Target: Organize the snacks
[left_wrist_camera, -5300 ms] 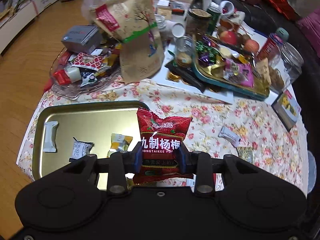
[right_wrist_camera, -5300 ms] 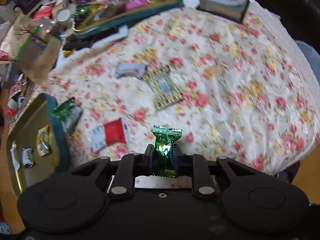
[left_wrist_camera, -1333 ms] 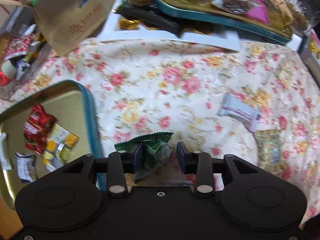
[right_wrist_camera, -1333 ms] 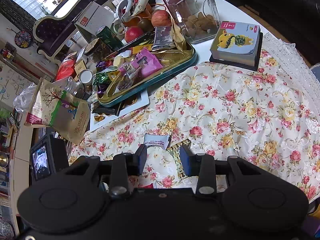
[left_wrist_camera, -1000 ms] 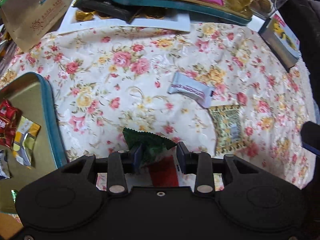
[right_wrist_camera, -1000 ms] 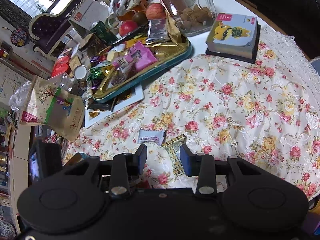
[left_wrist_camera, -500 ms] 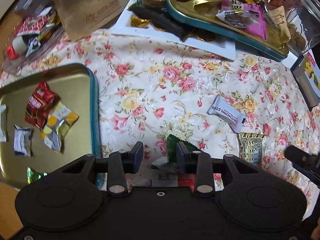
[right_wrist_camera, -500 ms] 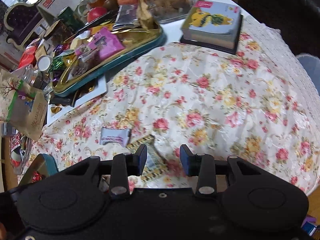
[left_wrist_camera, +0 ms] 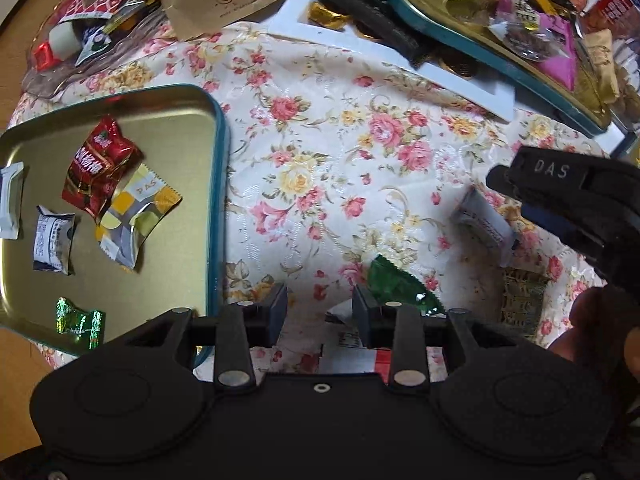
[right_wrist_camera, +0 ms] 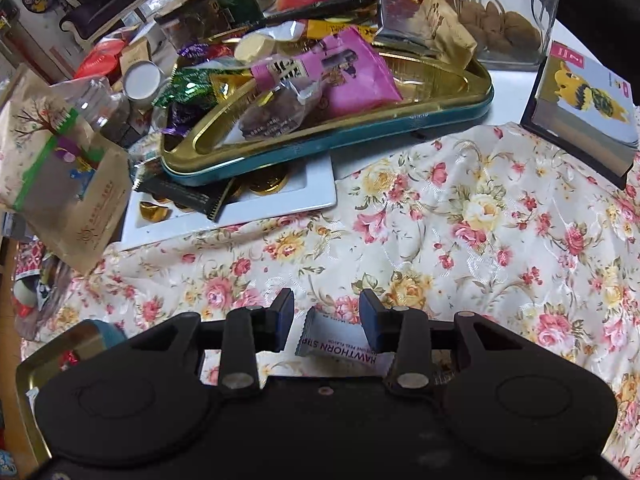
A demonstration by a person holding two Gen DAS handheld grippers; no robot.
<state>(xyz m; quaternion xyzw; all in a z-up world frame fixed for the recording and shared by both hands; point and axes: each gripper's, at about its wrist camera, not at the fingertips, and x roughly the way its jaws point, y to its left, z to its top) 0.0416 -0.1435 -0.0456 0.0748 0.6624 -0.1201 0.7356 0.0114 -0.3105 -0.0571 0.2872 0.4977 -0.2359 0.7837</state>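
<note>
Left gripper (left_wrist_camera: 319,307) has its fingers spread w/ nothing between them, hovering over the floral cloth (left_wrist_camera: 320,152); green candy (left_wrist_camera: 394,284) lies on the cloth just by its right finger. Right gripper (right_wrist_camera: 326,316) is also spread, straddling the white hawthorn bar (right_wrist_camera: 340,350) but not pinching it. Gold tray (left_wrist_camera: 218,200) on the left holds a red pack (left_wrist_camera: 98,168), PAS wrapper (left_wrist_camera: 136,216) + a few small candies.

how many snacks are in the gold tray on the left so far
5 in the gold tray: red packet, yellow-grey packet tucked under it, white wrapper at the left edge, small white packet, and green foil candy nearest. The gripper body may hide more.
</note>
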